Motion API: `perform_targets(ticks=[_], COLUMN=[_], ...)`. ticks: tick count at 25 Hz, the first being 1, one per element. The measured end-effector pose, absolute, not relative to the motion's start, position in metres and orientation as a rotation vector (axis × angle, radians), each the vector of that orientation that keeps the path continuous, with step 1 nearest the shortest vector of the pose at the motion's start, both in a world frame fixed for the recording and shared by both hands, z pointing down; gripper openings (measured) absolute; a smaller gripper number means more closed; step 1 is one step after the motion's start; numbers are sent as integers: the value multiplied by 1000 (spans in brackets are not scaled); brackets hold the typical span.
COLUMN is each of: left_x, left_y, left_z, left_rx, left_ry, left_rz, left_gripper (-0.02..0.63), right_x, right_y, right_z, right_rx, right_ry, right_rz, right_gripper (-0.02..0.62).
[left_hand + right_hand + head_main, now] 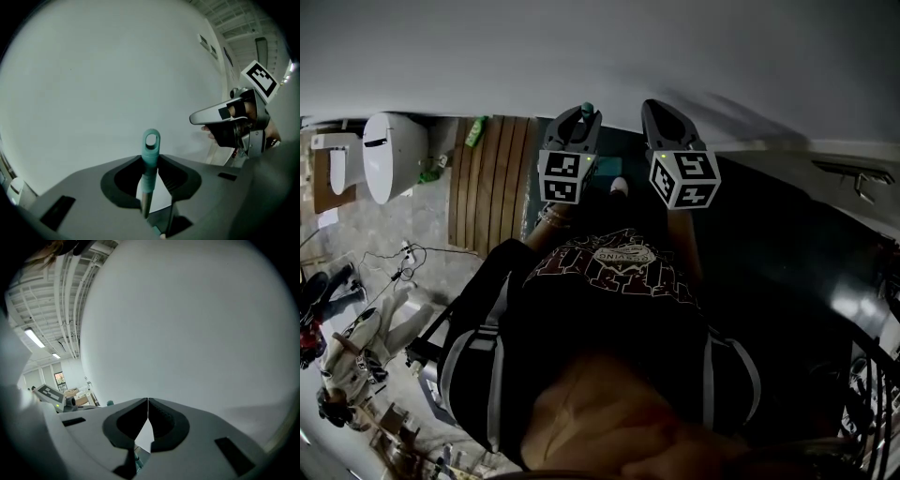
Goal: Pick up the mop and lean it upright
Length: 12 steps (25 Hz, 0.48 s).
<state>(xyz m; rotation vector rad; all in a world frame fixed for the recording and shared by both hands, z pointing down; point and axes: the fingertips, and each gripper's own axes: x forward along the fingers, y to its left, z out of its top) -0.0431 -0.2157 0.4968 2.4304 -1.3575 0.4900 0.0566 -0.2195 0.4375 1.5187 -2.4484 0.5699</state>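
Note:
The mop's handle, a thin pole with a teal end cap and hanging eye [151, 149], stands upright between the jaws of my left gripper [151, 180], whose pads close against its sides. From the head view the teal tip [587, 108] pokes out above the left gripper [584, 116], close to the white wall [600, 47]. My right gripper [656, 111] is held beside it at the same height, jaws shut tip to tip [148, 400] with nothing between them. The mop's lower pole and head are hidden by the person's body.
A white toilet [394, 155] stands at the left, with a wooden slat mat [487, 183] and a green bottle [474, 131] beside it. Cables [403, 255] and shoes [356, 330] lie on the floor at lower left. Dark flooring [787, 253] stretches right.

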Motion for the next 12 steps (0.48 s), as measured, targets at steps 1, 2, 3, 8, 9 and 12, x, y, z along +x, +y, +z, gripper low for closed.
perform_targets(ticks=[1, 2, 3, 8, 9, 12], left_x=[-43, -44, -44, -45, -46, -49], left_y=[-214, -212, -209, -195, -193, -185], left_z=[497, 496, 496, 495, 495, 494], left_rx=[2430, 2430, 2431, 2434, 2433, 2429], left_ry=[-1359, -1360, -1360, -1363, -1365, -1373], left_rz=[489, 488, 489, 484, 482, 478], left_gripper=[152, 152, 152, 152, 152, 152], right_x=[56, 56, 55, 50, 49, 42], right_y=[-219, -218, -217, -212, -212, -209], right_z=[438, 439, 439, 440, 440, 440], right_rx=[1515, 1511, 1506, 1483, 1476, 1453], right_ry=[-2449, -2450, -2451, -2463, -2467, -2479], right_rz=[571, 572, 573, 567, 567, 562], right_gripper=[18, 18, 18, 18, 18, 18])
